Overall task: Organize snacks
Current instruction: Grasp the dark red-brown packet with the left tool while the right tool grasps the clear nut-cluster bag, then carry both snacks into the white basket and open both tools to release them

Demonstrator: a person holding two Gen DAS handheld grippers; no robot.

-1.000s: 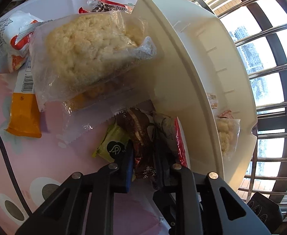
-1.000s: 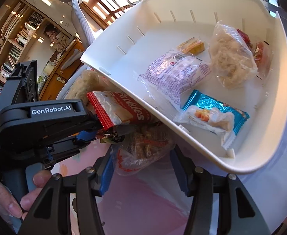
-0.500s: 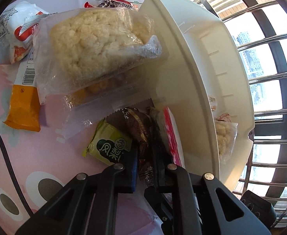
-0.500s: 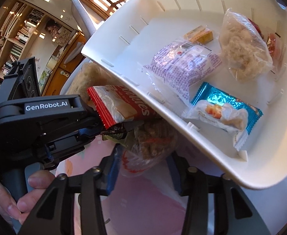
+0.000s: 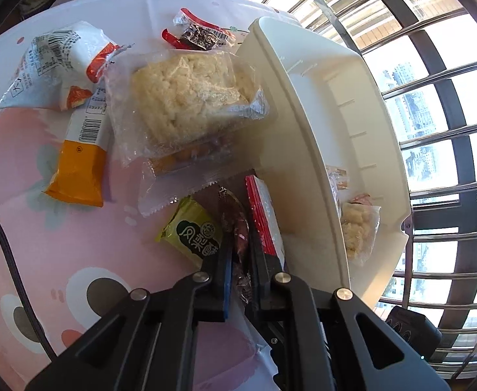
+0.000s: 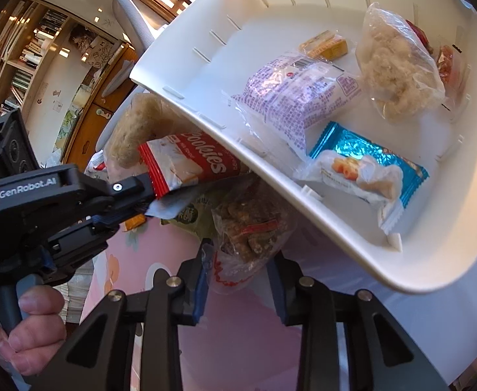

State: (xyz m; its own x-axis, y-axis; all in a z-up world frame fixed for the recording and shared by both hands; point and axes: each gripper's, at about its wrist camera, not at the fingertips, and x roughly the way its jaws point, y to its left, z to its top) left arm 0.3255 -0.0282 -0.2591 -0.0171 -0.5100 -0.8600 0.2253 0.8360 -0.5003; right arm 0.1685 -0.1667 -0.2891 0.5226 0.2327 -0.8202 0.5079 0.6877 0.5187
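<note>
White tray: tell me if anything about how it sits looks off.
The tray sits askew: its near edge rides up on loose snacks, with the cookies pack and a rice cake tucked under it. Nothing looks spilled or torn.

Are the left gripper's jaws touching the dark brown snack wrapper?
Touching. The left wrist view shows the left gripper with its jaws shut on the dark brown snack wrapper, no gap either side.

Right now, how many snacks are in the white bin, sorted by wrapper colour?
Yellow packet: 1
Purple-print packet: 1
Blue packet: 1
Clear bags: 2, the rice-cake bag and the small clear packet lying on the blue one
Red packet, half hidden: 1
Total: 6 in the white bin
</note>
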